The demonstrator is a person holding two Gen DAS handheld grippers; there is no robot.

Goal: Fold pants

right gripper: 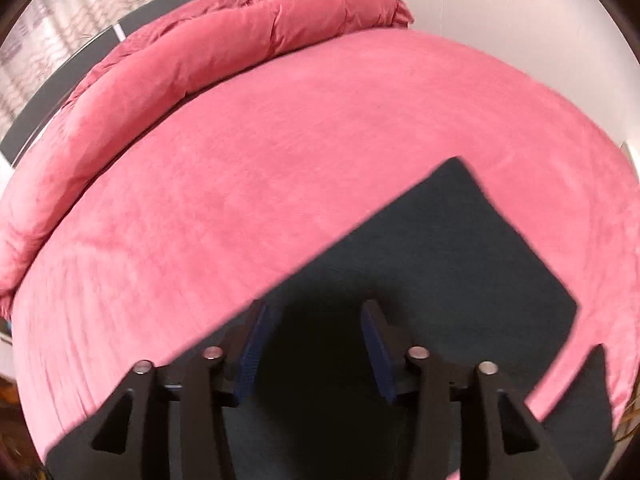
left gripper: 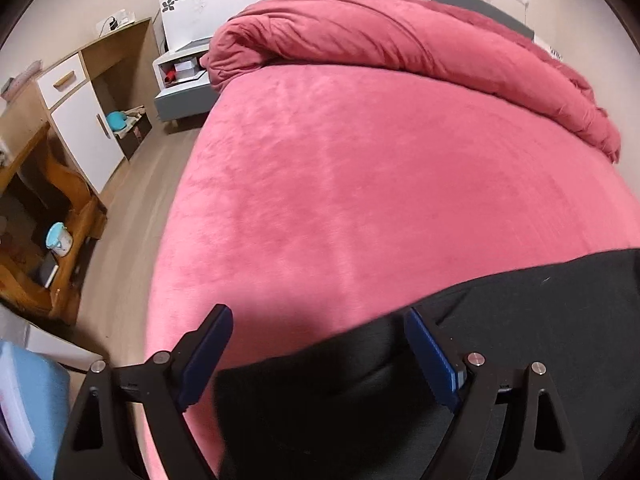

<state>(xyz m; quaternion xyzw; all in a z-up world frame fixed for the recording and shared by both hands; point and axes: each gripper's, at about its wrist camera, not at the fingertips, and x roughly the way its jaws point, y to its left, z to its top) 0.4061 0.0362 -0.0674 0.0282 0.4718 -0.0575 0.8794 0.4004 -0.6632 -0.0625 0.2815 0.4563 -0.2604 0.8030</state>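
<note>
Dark pants (left gripper: 520,320) lie flat on the pink bed sheet (left gripper: 340,180) near the bed's front edge. My left gripper (left gripper: 318,314) hovers over their left end, jaws wide open and nothing between them. In the right wrist view the pants (right gripper: 460,248) run as a dark slanted band across the sheet (right gripper: 280,140), with a squared end at the upper right. My right gripper (right gripper: 314,304) sits above the middle of the band, open, its blue pads (right gripper: 252,344) apart with only flat cloth below.
A rolled pink duvet (left gripper: 400,36) lies along the headboard side of the bed. Left of the bed are bare floor (left gripper: 132,220), a white nightstand (left gripper: 180,80), a white-doored cabinet (left gripper: 88,120), a wooden table (left gripper: 48,240) and a blue box (left gripper: 28,400).
</note>
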